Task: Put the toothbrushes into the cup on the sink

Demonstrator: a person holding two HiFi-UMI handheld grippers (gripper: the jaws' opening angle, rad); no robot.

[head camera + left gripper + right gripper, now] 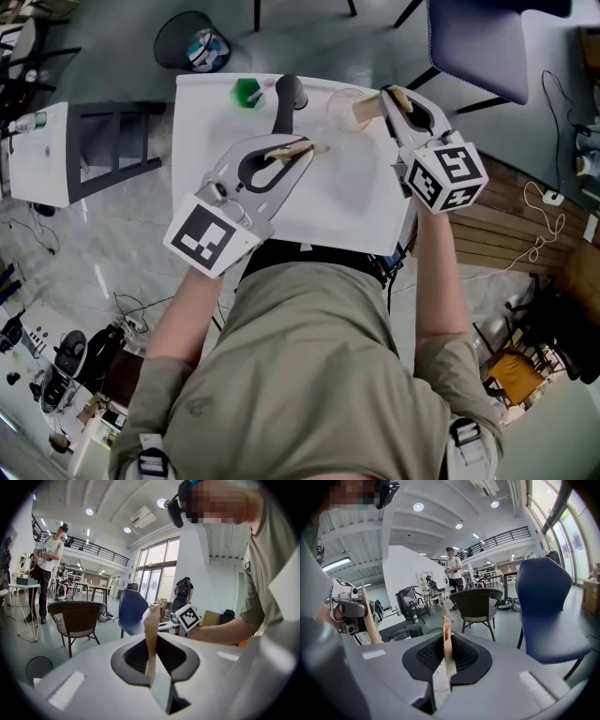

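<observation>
Over white sink (pixel 349 202), wooden toothbrush (pixel 292 148) in left gripper (pixel 305 153), 2nd toothbrush (pixel 367 110) in right gripper (pixel 392 97).

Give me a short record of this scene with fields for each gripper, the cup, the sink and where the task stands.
left gripper: shut on the left toothbrush, wooden, over the sink
right gripper: shut on the right toothbrush, wooden, close beside the cup
cup: clear, at the sink's far side
sink: white, with black faucet and green object
task: both toothbrushes held, none released into the cup
</observation>
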